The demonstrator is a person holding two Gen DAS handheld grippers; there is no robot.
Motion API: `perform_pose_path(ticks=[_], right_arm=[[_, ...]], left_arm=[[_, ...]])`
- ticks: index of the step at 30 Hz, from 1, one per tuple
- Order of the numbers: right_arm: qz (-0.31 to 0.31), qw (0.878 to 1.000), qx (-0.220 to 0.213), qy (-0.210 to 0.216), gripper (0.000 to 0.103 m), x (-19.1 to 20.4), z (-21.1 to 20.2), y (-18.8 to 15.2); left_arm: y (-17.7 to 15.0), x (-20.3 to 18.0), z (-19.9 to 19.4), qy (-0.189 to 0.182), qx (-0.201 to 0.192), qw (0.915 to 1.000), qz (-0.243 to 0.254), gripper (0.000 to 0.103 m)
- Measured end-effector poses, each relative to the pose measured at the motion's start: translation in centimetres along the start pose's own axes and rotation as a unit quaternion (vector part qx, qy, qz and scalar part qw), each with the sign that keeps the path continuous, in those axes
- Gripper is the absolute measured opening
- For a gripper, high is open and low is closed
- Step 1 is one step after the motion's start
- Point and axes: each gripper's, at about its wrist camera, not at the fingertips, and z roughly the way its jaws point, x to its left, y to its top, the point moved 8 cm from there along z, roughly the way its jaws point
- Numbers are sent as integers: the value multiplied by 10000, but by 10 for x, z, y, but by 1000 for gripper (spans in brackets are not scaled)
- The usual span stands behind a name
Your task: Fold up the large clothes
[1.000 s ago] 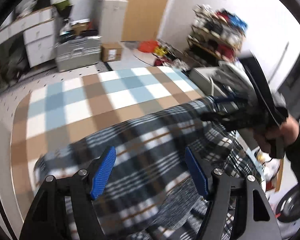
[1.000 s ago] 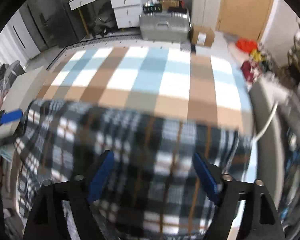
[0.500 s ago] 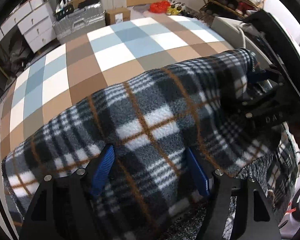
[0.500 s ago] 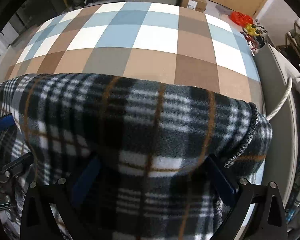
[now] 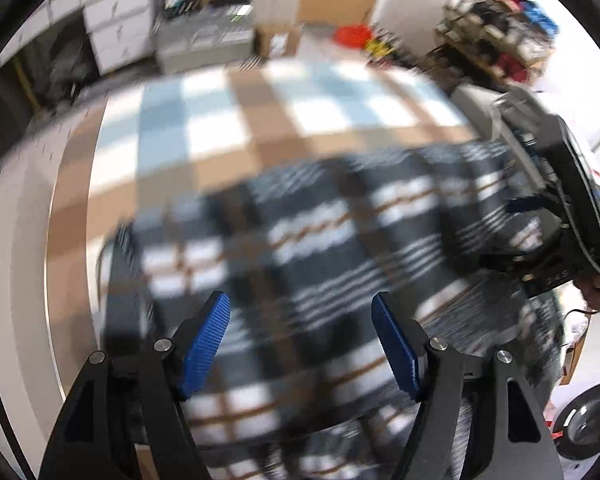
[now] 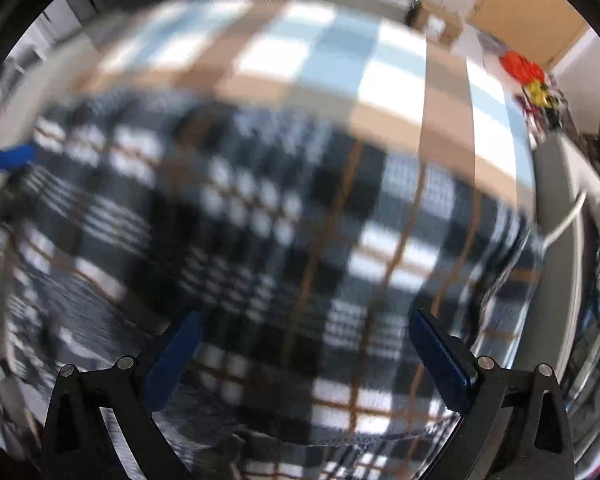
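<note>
Both the left tool [image 5: 300, 340] and right tool [image 6: 300, 356] gape wide, gripping nothing, over the plaid garment [image 5: 320, 248]; next, I judge, pinch an edge for folding

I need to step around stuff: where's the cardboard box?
In the left wrist view the cardboard box sits on the floor beyond the checked bed's far edge, top centre.
</note>
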Motion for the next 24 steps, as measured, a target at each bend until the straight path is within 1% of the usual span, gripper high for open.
perform_pose_path(ticks=[1, 2, 3, 4, 5, 7, 9, 10, 11, 12, 13, 15, 16, 18, 20, 21, 23, 24], right_arm=[[63, 9998, 208, 13, 103, -2, 13, -6], [148, 9994, 313, 72, 103, -4, 23, -11], [227, 9994, 238, 127, 103, -6, 29, -13], [235, 9996, 93, 121, 103, -6, 29, -13], [181, 9998, 40, 60, 103, -5, 27, -13], [102, 9999, -30, -44, 103, -4, 25, -15], [-69, 9998, 111, -123, 103, -1, 19, -16], [-83, 9997, 168, -148, 103, -2, 15, -16], [2, 9997, 158, -178, 103, -5, 8, -13], [161, 9997, 96, -181, 103, -9, -1, -8], [284, 9995, 2, -124, 103, -14, -8, -2], [617, 9975, -306, 135, 103, -26, -25, 13], [751, 9963, -350, 216, 103, -31, -26, 17], [918, 9950, -281, 290, 103, -39, -19, 23], [941, 9954, -48, 156, 103, -44, 0, 24], [925, 9957, 34, 64, 103, -46, 11, 25], [865, 9962, -25, -7, 103, -44, 26, 29], [820, 9965, -160, -20, 103, -42, 29, 31]], left_arm=[[-5, 3, 6, -16, 100, 9999, -79, 69], [-10, 8, 16, -71, 178, 9997, -148, 69], [-11, 8, 22, -98, 146, 9997, -142, 68], [-12, 7, 22, -62, -14, 10000, -47, 69], [-14, 4, 23, -5, -94, 9999, 80, 72], [-14, 2, 25, 165, -100, 9995, 249, 73], [-11, 0, 19, 254, 12, 9994, 227, 73], [-9, -1, 16, 216, 55, 9996, 195, 73], [-4, -6, 8, 28, 56, 9998, 171, 73], [2, -13, 0, -226, -33, 9996, 155, 74], [5, -15, -5, -400, -117, 9990, 128, 74], [9, -19, -2, -521, -52, 9986, 122, 74], [10, -18, 6, -473, 56, 9988, 147, 74], [12, -10, 30, -254, 328, 9990, 136, 74], [14, -2, 42, -318, 425, 9986, 27, 75], [18, -1, 43, -389, 403, 9984, -11, 78], [22, 1, 46, -413, 477, 9980, -90, 79], [24, -1, 47, -403, 506, 9979, -92, 80]])
